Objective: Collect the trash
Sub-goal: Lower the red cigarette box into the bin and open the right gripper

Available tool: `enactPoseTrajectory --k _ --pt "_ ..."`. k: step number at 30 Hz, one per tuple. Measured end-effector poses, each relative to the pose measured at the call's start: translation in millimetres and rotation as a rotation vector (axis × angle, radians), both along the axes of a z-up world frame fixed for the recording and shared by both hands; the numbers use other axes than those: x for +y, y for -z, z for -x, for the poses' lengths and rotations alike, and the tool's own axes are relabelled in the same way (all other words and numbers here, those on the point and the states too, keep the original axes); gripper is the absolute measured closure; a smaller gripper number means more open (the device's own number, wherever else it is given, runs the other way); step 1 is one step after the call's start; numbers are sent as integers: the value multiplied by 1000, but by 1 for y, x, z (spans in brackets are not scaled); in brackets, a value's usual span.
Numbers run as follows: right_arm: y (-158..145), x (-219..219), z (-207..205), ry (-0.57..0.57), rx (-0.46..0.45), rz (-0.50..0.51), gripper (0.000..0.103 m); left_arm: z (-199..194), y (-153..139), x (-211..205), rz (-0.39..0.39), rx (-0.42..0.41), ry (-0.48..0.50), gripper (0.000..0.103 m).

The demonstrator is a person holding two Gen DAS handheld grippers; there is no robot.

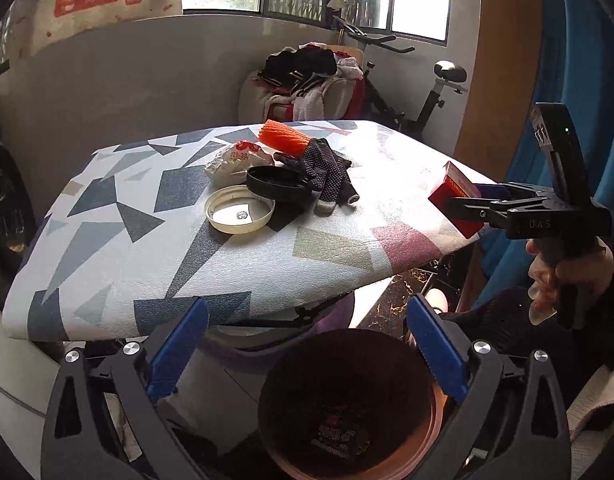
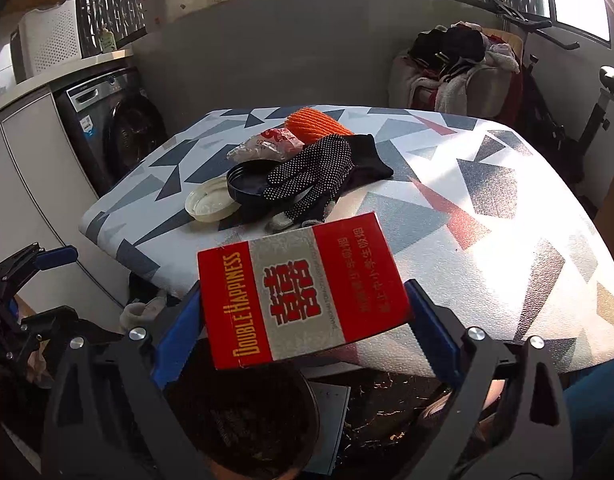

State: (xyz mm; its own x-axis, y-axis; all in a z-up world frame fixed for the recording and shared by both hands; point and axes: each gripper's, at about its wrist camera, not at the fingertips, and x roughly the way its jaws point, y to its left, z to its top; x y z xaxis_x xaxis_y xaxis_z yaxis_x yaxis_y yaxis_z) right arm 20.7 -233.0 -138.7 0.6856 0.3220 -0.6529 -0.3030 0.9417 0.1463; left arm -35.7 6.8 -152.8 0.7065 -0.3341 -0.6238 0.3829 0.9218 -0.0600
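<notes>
My right gripper [image 2: 303, 308] is shut on a red cigarette pack [image 2: 303, 288] and holds it off the table's near edge, above a round brown bin [image 2: 243, 412]. The pack also shows in the left wrist view [image 1: 453, 196], with the right gripper [image 1: 461, 206] around it. My left gripper [image 1: 307, 344] is open and empty, just above the bin [image 1: 347, 400], which holds a dark wrapper. On the patterned table [image 1: 147, 248] lie a white lid [image 1: 240, 215], a black lid [image 1: 278, 184], a dotted black glove [image 1: 327, 172], an orange foam net [image 1: 285, 138] and a crumpled white wrapper [image 1: 239, 160].
A washing machine [image 2: 119, 128] and cabinets stand left of the table. A chair piled with clothes [image 1: 307, 80] and an exercise bike [image 1: 427, 96] stand behind it. A blue curtain [image 1: 587, 60] hangs at the right. The floor beside the bin is dark marble.
</notes>
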Motion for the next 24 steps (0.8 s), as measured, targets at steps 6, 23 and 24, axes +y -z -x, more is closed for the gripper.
enactPoseTrajectory --k 6,23,24 --pt "33 27 16 -66 59 21 10 1 5 22 12 -3 -67 6" --pt "77 87 38 -274 157 149 9 3 24 34 48 45 -119 6" --pt "78 87 38 -274 159 150 9 3 24 34 49 47 -120 6"
